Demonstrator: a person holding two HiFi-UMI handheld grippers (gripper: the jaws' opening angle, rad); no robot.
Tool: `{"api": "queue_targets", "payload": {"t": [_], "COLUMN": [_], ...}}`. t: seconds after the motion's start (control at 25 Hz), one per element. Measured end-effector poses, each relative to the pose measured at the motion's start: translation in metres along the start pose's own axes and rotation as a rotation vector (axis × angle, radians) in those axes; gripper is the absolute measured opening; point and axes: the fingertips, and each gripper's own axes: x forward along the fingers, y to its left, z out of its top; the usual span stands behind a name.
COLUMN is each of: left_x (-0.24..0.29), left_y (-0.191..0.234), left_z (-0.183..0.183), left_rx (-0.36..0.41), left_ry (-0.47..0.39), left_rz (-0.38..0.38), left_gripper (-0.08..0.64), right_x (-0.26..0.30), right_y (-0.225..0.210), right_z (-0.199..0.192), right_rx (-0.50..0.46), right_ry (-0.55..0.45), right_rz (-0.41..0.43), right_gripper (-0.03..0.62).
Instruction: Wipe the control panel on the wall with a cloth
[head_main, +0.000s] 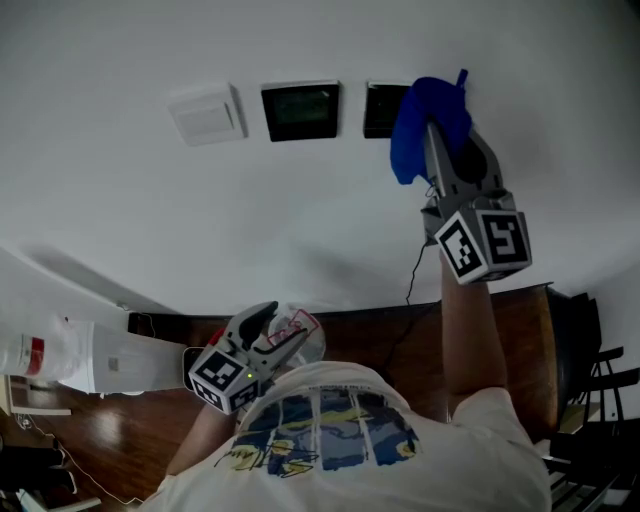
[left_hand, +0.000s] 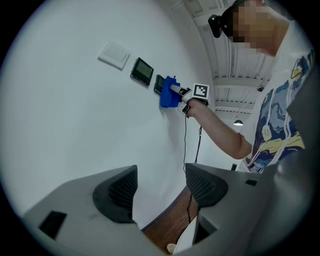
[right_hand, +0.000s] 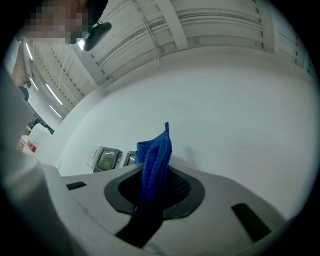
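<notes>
Control panel (head_main: 383, 108) sits just ahead of the right hand-held gripper (head_main: 447, 150), which is clamped on the blue cloth (head_main: 425, 115) at the panel's near edge, so I would press flat and sweep evenly while the left hand-held gripper (head_main: 278, 330) idles wide and empty.

Plain white wall (head_main: 300, 220) above a dark wooden floor (head_main: 110, 425), slatted ceiling (right_hand: 165, 25) overhead

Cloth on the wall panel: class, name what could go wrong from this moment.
1. The cloth is only pinched in the right gripper; dragging it may pull it free.
2. It bunches over the right panel, so hard jaw tips might press it.
3. The middle panel could be skipped.
</notes>
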Motion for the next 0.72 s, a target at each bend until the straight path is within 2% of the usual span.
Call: {"api": "queue_targets", "payload": {"t": [0.36, 0.72], "left_x": [0.039, 0.03], "left_y": [-0.013, -0.011], "left_z": [0.016, 0.02], "left_rx": [-0.004, -0.036], "left_ry": [0.018, -0.007], "left_rz": [-0.009, 0.025], "left_gripper": [0.281, 0.281], "right_x": [-0.015, -0.028], "right_y": [-0.039, -0.036], "right_z": [-0.007, -0.006], "right_rx": [0.013, 0.03], "right_ry": [0.014, 0.023], "right_rz": [-0.014, 0.004], "right_gripper": [0.097, 0.097]}}
